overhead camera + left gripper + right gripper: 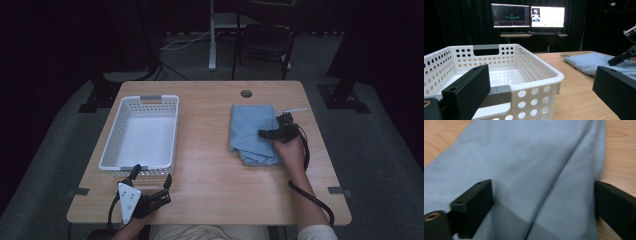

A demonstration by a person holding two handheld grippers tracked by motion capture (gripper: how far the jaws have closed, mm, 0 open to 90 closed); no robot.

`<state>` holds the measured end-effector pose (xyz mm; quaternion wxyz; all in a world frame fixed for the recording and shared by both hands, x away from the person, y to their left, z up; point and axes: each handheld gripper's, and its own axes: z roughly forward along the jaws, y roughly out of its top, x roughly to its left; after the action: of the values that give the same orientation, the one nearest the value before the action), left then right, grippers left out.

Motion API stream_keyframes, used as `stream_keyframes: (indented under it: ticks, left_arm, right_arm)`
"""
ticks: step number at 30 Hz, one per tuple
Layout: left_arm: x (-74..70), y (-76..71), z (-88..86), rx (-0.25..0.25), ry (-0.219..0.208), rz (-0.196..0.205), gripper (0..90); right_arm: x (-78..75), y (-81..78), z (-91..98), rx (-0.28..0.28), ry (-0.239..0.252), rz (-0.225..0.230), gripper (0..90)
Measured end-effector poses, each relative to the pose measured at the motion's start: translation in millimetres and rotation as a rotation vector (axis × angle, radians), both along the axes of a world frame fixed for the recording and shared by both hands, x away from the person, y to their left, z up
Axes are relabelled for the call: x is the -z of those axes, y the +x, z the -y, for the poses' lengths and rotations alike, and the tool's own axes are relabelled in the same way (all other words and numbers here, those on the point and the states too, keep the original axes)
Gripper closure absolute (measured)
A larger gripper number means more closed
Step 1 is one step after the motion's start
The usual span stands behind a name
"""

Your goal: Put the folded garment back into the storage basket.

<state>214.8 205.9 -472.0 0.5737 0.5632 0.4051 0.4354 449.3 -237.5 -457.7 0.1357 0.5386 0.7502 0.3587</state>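
- No brand, label or readable writing shows on the cloth (252,132), the basket (141,132) or either gripper; text on the two screens (527,15) in the left gripper view is too small to read.
- The high view takes in the whole counter (210,175): white perforated basket at its left, folded blue cloth at its right, the two well apart, and a chair (265,42) on the floor beyond.
- The left gripper view adds the lit screens on a desk at the back of the dark room, and the basket's near corner sitting between its own jaws.
- The right gripper view brings the cloth's weave and a long fold running down its middle up close (slightly blurred).
- The right gripper (274,133) sits over the cloth's right edge, jaws wide open; in its own view the cloth lies between them, one jaw over the fabric, the other just off its edge above bare wood. Whether the tips touch the fabric I cannot tell.
- The left gripper (152,179) rests at the counter's near left, just in front of the basket, jaws open and holding nothing.
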Motion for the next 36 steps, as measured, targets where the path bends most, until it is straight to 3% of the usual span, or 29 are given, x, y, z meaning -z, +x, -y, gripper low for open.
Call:
stream_keyframes:
  ticks: [3,6,10,17,23,36]
  left_arm:
    - [0.0,-0.1,-0.1,0.001,0.000,0.000,2.6]
    - [0.0,0.0,0.0,0.000,0.000,0.000,2.6]
    - [0.0,0.0,-0.1,0.001,0.000,0.001,2.6]
    - [0.0,0.1,0.0,0.000,0.000,-0.001,2.7]
    - [0.0,0.1,-0.1,0.000,0.002,-0.001,2.6]
    - [0.0,0.1,0.0,0.000,0.000,0.000,2.6]
  right_arm:
    - [1.2,-0.8,-7.1,-0.031,-0.059,0.008,0.1]
    - [1.1,-1.5,-10.2,-0.043,-0.071,0.008,0.2]
    - [-0.2,-5.6,-11.8,-0.049,-0.071,0.016,10.1]
    - [-1.2,-15.1,-9.0,-0.093,0.017,0.034,44.0]
    - [-0.2,-14.8,-8.2,-0.112,0.083,0.009,59.5]
    - [6.6,-11.4,-6.1,-0.149,0.271,-0.023,65.4]
